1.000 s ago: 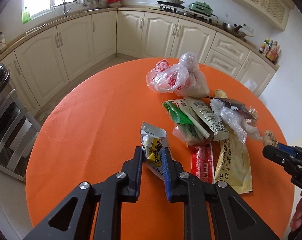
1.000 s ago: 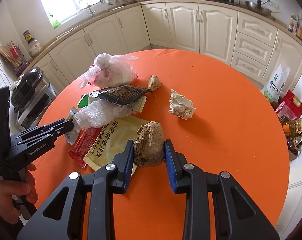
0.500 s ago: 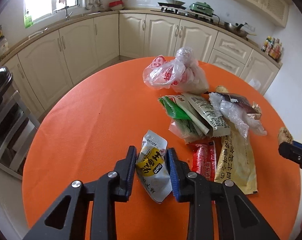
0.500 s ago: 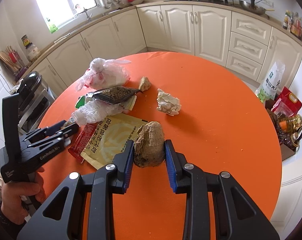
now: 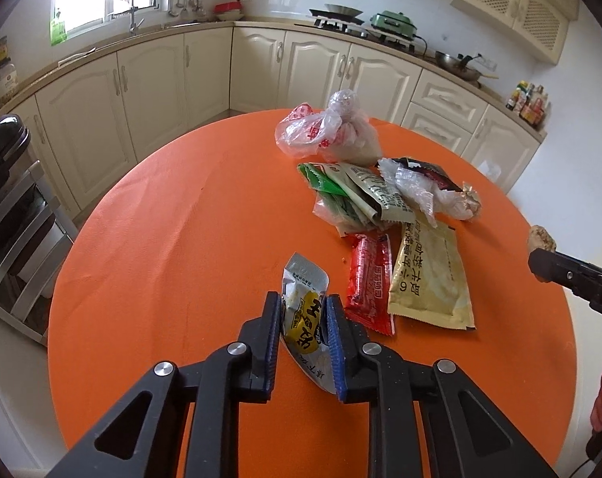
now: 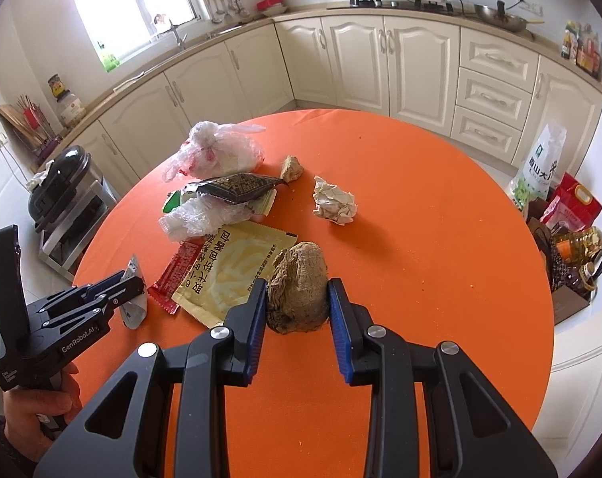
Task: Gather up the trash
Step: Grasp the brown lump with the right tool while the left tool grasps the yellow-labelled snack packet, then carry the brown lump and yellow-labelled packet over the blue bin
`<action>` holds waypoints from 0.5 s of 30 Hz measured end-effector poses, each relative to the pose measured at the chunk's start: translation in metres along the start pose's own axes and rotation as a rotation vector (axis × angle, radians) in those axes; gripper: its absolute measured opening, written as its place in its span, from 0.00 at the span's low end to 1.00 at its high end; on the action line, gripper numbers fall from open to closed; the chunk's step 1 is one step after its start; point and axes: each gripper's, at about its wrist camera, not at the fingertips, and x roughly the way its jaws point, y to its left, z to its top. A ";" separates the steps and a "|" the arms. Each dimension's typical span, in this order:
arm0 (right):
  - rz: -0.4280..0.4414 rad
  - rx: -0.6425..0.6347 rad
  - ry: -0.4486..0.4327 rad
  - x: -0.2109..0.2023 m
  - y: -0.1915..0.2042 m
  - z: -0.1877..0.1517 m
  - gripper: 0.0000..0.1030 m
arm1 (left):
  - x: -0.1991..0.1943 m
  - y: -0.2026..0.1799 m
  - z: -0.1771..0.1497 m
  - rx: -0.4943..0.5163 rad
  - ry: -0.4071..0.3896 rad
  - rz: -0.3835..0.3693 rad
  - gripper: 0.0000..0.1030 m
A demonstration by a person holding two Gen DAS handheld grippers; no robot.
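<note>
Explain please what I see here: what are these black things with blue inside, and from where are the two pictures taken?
They are hand-held grippers, not a robot: a person holds one in each hand, and a camera on each looks forward along its jaws. One picture comes from the left gripper, the other from the right gripper. Each also shows the other gripper at its edge, with the hand holding it.

Below is a round orange table in a kitchen. On it lies trash: a tied plastic bag, a crumpled paper ball, a red sachet, a beige packet and other wrappers.

The left jaws, which have just been closing, grip a silver and yellow wrapper. The right jaws grip a brown crumpled lump.
</note>
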 end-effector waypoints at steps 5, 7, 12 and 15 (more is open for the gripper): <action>0.002 0.004 -0.003 -0.006 0.000 -0.005 0.29 | 0.003 -0.017 -0.002 0.040 0.047 0.030 0.25; 0.004 0.003 -0.004 -0.009 0.000 -0.009 0.29 | 0.001 -0.024 -0.003 0.070 0.070 0.036 0.50; 0.001 0.012 -0.005 -0.012 -0.002 -0.012 0.29 | -0.007 -0.035 -0.017 0.122 0.051 0.057 0.64; -0.004 0.015 -0.005 -0.013 -0.003 -0.012 0.29 | -0.013 -0.026 -0.020 0.102 0.032 0.069 0.40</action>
